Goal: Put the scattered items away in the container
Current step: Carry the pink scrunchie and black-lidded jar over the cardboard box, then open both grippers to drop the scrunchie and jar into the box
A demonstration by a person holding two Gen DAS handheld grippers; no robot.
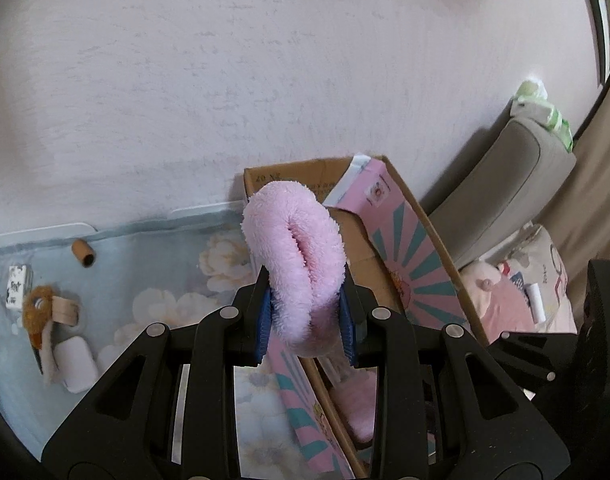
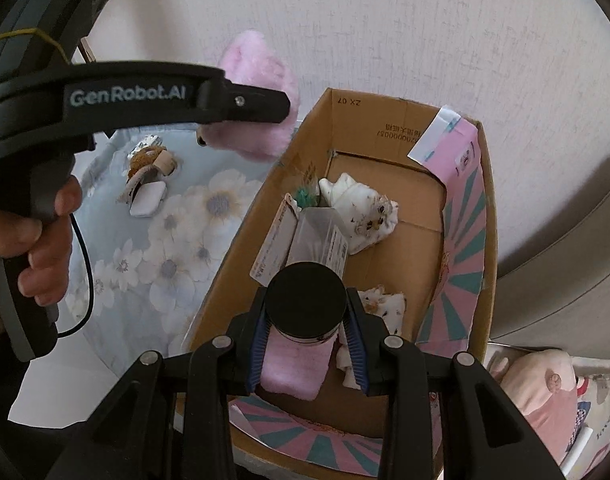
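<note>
The cardboard box [image 2: 389, 208] is the landmark for everything here. It stands open against the wall, with a pink and teal printed panel lining its right side, and already holds white cloth bundles, some card packets and a pink fuzzy piece. It looks light and stiff enough to stay put when things drop in.

Left of the box lies the flowered mat [image 2: 157, 232], with leftovers near its far edge: a white pad, a brown furry item with a strap, and a cardboard tube [image 1: 83, 253].

Over the box's left rim hangs the pink fuzzy ring [image 1: 295, 268], pinched by the left gripper [image 1: 307, 328] with a jaw squeezed against each side. It is plush and very light, and it folds under the squeeze, so it needs only a gentle pinch across its thick part. It should fall softly and cannot break.

Directly above the box's near half, the right gripper [image 2: 307, 344] is clamped on a jar [image 2: 303, 308] with a black lid. The jar is rigid, smooth and likely the heaviest item, possibly breakable. The grip sits just under the lid, on the sides; I would lower it well into the box before letting go.
</note>
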